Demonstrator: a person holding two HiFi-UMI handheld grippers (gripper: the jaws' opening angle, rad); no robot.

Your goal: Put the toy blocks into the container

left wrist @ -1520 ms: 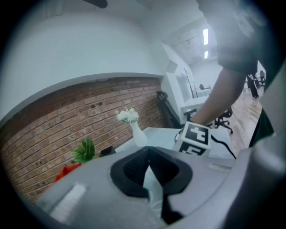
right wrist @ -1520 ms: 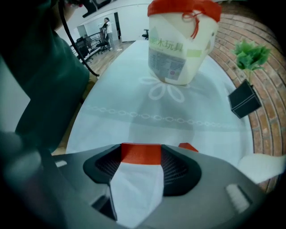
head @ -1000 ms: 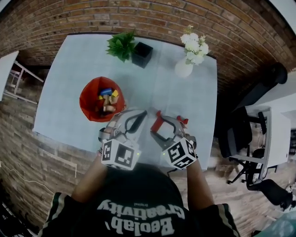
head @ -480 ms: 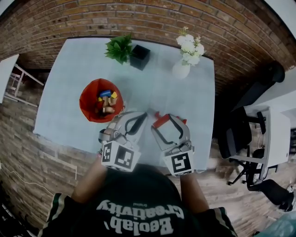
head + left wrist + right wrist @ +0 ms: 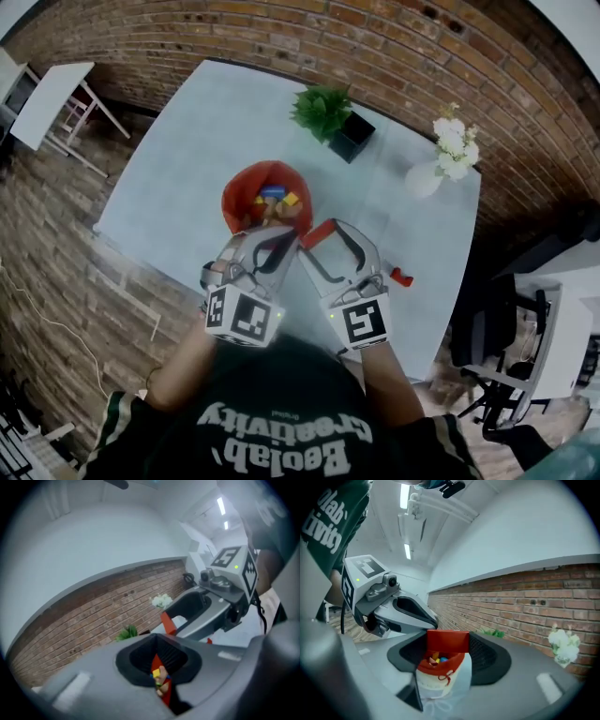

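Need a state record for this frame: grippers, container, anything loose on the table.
left gripper: jaws together, empty, at the container's near rim
right gripper: shut on red block, next to the container
container: red, on table, blocks inside
loose: small red piece, right of the right gripper
background: potted plant, vase of white flowers

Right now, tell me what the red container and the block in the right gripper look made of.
The red container: probably soft fabric or felt, matte; its rim is uneven. The red block in the right gripper: matte painted wood or plastic, with flat faces and crisp edges; bare tan blocks in the container hint at wood.
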